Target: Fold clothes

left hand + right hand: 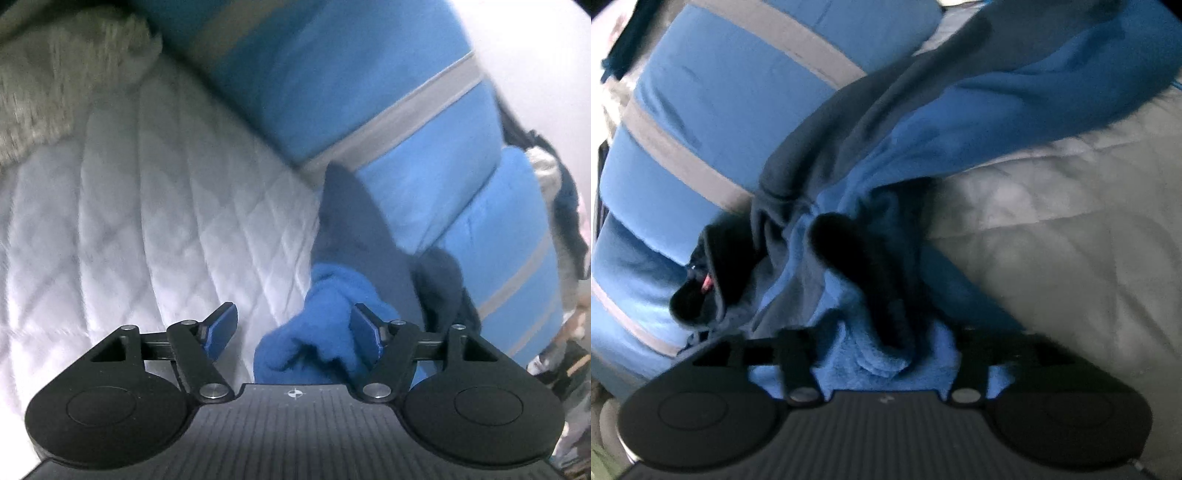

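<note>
A blue fleece garment (327, 286) with dark navy parts (820, 147) lies bunched on a white quilted cover (147, 221). In the left wrist view my left gripper (293, 314) is open. A fold of the fleece sits between its jaws, against the right pad (365, 332), while the left pad (221, 328) is bare over the quilt. In the right wrist view the fleece (960, 122) is heaped over my right gripper (882, 343). Its fingertips are hidden under the cloth, and the finger links stand wide apart. This view is blurred.
A blue cushion or blanket with grey stripes (369, 74) lies beside the garment, at the left in the right wrist view (720, 92). A beige fuzzy fabric (55, 74) is at the upper left. Dark clutter (561, 206) shows at the right edge. The quilt (1052, 240) extends right.
</note>
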`<action>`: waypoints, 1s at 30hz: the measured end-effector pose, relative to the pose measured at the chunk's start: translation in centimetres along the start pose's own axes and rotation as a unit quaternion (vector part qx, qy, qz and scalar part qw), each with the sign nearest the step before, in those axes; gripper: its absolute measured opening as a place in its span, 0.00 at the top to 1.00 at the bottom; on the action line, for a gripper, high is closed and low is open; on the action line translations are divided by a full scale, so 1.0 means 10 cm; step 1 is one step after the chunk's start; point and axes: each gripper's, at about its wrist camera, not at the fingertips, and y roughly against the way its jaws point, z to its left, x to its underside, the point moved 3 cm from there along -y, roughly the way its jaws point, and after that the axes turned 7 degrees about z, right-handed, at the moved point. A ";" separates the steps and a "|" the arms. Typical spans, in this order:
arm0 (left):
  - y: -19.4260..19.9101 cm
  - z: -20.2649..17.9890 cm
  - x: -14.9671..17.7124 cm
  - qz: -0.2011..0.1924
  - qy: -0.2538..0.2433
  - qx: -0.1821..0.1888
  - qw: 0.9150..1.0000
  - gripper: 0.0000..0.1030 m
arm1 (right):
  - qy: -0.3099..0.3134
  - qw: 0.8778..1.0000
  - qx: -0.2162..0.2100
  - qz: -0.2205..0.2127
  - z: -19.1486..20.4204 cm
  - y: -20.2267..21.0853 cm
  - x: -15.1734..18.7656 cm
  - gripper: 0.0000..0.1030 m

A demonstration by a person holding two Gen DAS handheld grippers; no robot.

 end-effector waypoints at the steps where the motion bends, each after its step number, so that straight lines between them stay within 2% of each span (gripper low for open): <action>1: -0.05 0.01 0.00 0.007 0.005 0.006 1.000 0.35 | 0.010 1.000 0.002 -0.002 0.04 -0.01 0.01 0.15; 4: -0.12 0.04 0.03 0.017 0.018 0.036 0.999 0.37 | 0.045 0.999 0.020 -0.015 0.16 -0.01 0.05 0.09; 5: -0.15 0.03 0.04 0.022 0.022 0.042 0.999 0.42 | 0.056 0.998 0.027 -0.024 0.19 0.01 0.06 0.06; 6: -0.16 0.03 0.07 0.025 0.025 0.037 0.999 0.51 | 0.066 0.997 0.034 -0.033 0.23 0.03 0.07 0.04; 8: -0.16 0.03 0.11 0.029 0.029 0.019 0.999 0.61 | 0.086 0.994 0.051 -0.052 0.29 0.06 0.09 0.01; 11: -0.12 0.05 0.15 0.019 0.037 0.028 0.999 0.66 | 0.121 0.982 0.092 -0.112 0.39 0.21 0.11 0.01; 12: -0.12 0.06 0.16 0.018 0.038 0.029 0.999 0.67 | 0.141 0.973 0.113 -0.145 0.45 0.28 0.13 0.01; 14: -0.11 0.05 0.16 0.015 0.034 0.030 0.999 0.68 | 0.211 0.940 0.156 -0.216 0.68 0.42 0.26 0.00; 15: -0.12 0.04 0.17 0.013 0.031 0.028 0.999 0.68 | 0.250 0.927 0.161 -0.228 0.84 0.43 0.35 0.00; 17: -0.11 0.02 0.17 0.008 0.023 0.025 0.999 0.69 | 0.322 0.905 0.156 -0.229 1.17 0.38 0.55 0.00; 20: -0.08 -0.01 0.18 0.003 0.011 0.015 1.000 0.69 | 0.386 0.903 0.097 -0.163 1.70 0.12 0.83 0.00; 22: -0.08 -0.01 0.18 0.004 0.010 0.005 1.000 0.68 | 0.423 0.896 0.066 -0.121 2.08 -0.12 1.01 0.00; 24: -0.11 0.02 0.18 0.007 0.020 0.001 1.000 0.64 | 0.465 0.879 0.046 -0.089 2.47 -0.38 1.19 0.00; 30: -0.14 0.20 0.10 0.012 0.079 0.057 0.995 0.59 | 0.561 0.827 -0.003 -0.033 3.48 -1.09 1.54 0.00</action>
